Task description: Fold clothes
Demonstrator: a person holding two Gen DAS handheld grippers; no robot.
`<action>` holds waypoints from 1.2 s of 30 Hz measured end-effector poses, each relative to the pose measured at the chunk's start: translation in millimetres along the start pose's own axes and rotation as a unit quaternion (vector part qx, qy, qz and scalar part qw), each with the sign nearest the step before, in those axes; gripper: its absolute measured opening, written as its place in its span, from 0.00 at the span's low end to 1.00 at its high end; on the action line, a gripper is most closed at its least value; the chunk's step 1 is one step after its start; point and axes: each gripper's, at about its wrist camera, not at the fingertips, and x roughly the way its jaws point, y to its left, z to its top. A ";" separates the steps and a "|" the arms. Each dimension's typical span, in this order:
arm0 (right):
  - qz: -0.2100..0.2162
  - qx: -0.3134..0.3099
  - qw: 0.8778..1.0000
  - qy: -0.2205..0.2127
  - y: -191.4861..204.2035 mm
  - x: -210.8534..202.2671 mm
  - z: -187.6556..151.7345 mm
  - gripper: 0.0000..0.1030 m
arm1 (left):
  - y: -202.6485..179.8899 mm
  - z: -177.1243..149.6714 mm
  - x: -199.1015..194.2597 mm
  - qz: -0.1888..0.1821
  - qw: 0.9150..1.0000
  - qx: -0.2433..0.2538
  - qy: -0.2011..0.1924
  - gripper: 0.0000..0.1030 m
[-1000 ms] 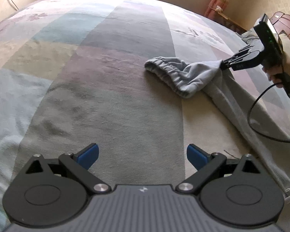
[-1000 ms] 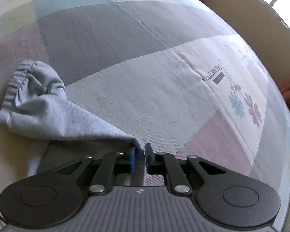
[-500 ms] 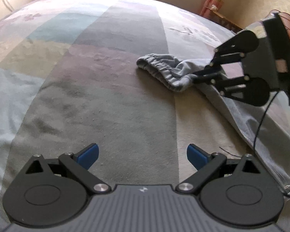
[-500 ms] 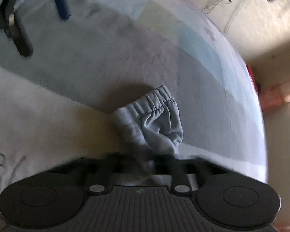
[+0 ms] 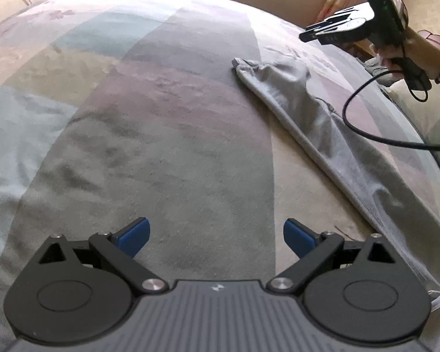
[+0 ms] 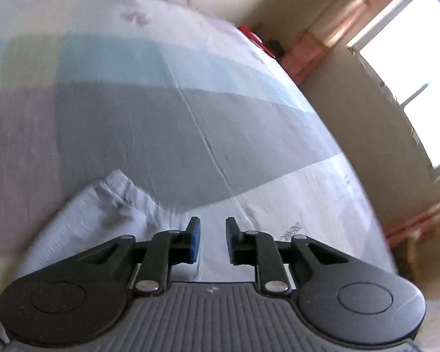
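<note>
Striped bedspread (image 5: 161, 146) bearing one grey trouser leg (image 5: 302, 108), now released; two grippers, left (image 5: 217, 234) spread wide, right (image 6: 211, 239) parted, lifted clear.

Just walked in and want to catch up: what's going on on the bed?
A person is folding clothes with a handheld gripper in each hand. Grey sweatpants lie stretched out on the patchwork bedspread, cuff end flat. The right gripper is open, holding nothing, lifted above the cuff. The left gripper is wide open over bare bedspread, touching nothing. No fold is visible yet.
</note>
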 end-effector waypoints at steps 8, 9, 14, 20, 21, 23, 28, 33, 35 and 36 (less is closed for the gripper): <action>0.148 0.098 0.982 0.063 34.4 33.3 0.3 0.41 | 2.9 -0.2 0.0 -0.001 1.000 -0.013 0.000 0.94; 0.153 0.113 0.979 0.070 38.7 40.6 0.6 0.45 | 2.8 -0.8 0.0 0.000 1.000 -0.013 0.001 0.94; 0.154 0.186 0.963 0.117 56.1 78.5 11.5 0.55 | 7.1 -5.2 1.5 0.000 1.000 -0.019 0.001 0.94; 0.134 0.191 0.964 0.124 55.9 82.3 23.8 0.11 | 17.5 -11.5 -4.1 -0.006 0.999 -0.033 -0.007 0.94; 0.148 0.191 0.963 0.119 57.1 81.2 27.1 0.10 | 19.4 -12.3 -5.1 -0.006 0.999 -0.035 -0.007 0.94; 0.185 0.194 0.958 0.098 57.9 72.6 34.6 0.08 | 22.5 -13.5 -6.1 -0.005 0.999 -0.041 -0.007 0.94; 0.259 0.187 0.946 0.057 75.7 59.5 49.4 0.24 | 29.3 -16.0 -9.3 -0.004 0.999 -0.053 -0.007 0.94; 0.276 0.204 0.938 0.042 66.2 39.4 35.1 0.41 | 28.6 -14.9 -16.5 -0.008 0.999 -0.047 -0.013 0.94; 0.268 0.210 0.940 0.031 51.1 23.1 23.7 0.49 | 28.4 -14.6 -19.7 -0.013 0.999 -0.050 -0.016 0.94; 0.259 0.208 0.943 0.027 45.2 16.2 18.6 0.54 | 27.8 -14.4 -21.5 -0.017 0.998 -0.052 -0.017 0.94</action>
